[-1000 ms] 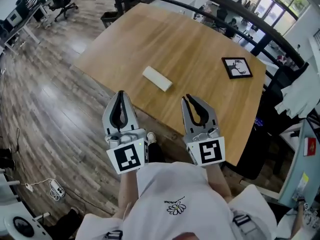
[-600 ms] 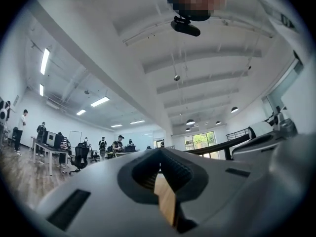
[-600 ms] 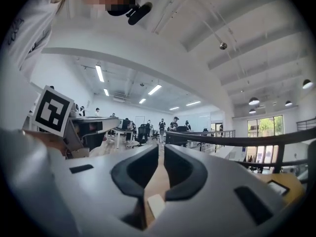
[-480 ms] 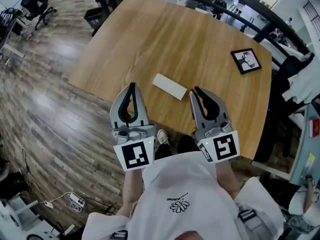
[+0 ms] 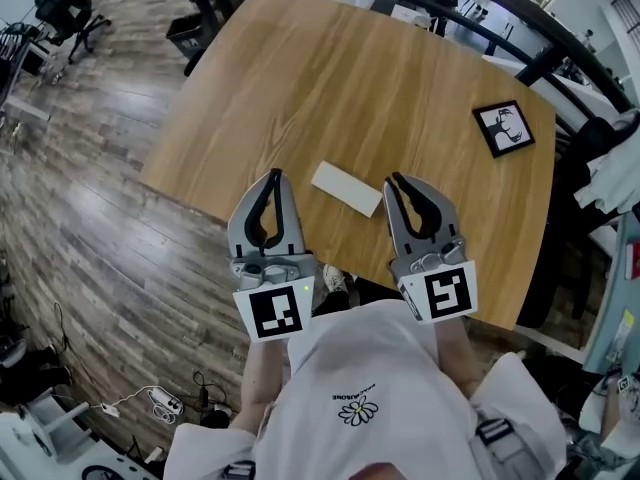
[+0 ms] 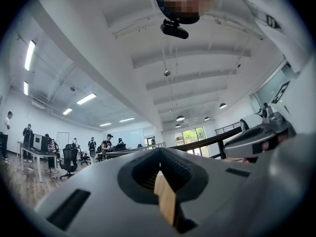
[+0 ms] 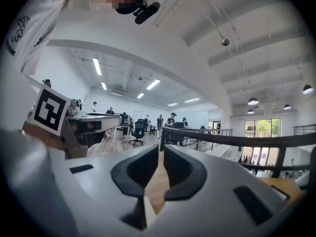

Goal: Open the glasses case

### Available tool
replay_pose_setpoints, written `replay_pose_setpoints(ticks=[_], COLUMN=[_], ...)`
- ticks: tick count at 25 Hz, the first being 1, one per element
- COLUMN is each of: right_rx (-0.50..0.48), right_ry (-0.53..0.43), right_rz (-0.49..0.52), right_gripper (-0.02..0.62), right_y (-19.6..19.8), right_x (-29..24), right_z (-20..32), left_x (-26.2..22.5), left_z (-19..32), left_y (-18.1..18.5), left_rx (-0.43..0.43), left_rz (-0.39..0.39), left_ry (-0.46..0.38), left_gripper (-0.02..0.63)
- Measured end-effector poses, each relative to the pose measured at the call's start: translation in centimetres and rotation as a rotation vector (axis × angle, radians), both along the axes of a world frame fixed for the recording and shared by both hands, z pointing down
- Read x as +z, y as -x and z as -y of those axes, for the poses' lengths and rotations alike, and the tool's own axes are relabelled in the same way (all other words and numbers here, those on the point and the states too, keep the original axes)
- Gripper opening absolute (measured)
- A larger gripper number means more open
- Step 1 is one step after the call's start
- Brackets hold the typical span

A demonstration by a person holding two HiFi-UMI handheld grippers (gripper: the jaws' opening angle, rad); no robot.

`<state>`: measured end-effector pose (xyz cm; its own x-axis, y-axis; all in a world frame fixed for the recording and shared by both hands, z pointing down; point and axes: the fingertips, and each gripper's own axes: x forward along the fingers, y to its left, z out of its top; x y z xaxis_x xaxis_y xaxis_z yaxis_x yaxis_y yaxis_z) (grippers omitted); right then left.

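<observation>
The white oblong glasses case (image 5: 346, 189) lies closed near the front edge of the wooden table (image 5: 370, 78). My left gripper (image 5: 274, 174) is just left of the case, its tips over the table's edge. It is shut and holds nothing. To the right of the case, my right gripper (image 5: 392, 182) also has its jaws together and holds nothing. The case lies between the two tips, touching neither. In the left gripper view the left gripper (image 6: 159, 153) shows only a sliver of table wood behind its jaws. The right gripper (image 7: 161, 151) shows a thin slit between its pads.
A black-framed picture (image 5: 511, 128) lies at the table's far right corner. A black railing (image 5: 470, 3) curves behind the table. Wood flooring lies to the left, with a power strip (image 5: 160, 402) on it. A shoe (image 5: 336, 282) shows below the table's edge.
Both grippers have moved forward to the table's front edge and now flank the case, which earlier lay well ahead of them. Their jaws have stayed together.
</observation>
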<state>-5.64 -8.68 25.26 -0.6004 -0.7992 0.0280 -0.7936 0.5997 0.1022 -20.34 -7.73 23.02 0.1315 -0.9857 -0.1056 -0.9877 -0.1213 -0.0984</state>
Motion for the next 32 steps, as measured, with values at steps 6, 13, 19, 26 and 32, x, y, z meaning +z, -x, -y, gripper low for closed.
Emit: replay_pose_setpoints(ticks=[6, 13, 19, 26, 32], right_rx=[-0.014, -0.167, -0.170, -0.190, -0.186], right_ry=[0.041, 0.198, 0.381, 0.540, 0.534], right_rz=[-0.046, -0.271, -0.331, -0.359, -0.354], right_gripper=[0.028, 0.184, 0.206, 0.206, 0.206], right_y=[-0.2, -0.2, -1.8, -1.9, -2.0], right_x=[1.6, 9.5, 20.0, 27.6, 28.9], right_z=[1.7, 1.1, -0.3, -3.1, -2.9], left_x=[0.1, 3.6, 14.3, 26.0, 29.4], left_z=[3.1, 6.0, 4.2, 1.2, 0.6], left_y=[-1.4, -8.3, -13.2, -14.0, -15.1], left_rx=[0.120, 0.552, 0.938, 1.227, 1.272], left_rz=[0.171, 0.498, 0.850, 1.212, 1.341], left_ry=[0.001, 0.085, 0.250, 0.398, 0.346], left_gripper=[0.017, 0.196, 0.273, 0.273, 0.273])
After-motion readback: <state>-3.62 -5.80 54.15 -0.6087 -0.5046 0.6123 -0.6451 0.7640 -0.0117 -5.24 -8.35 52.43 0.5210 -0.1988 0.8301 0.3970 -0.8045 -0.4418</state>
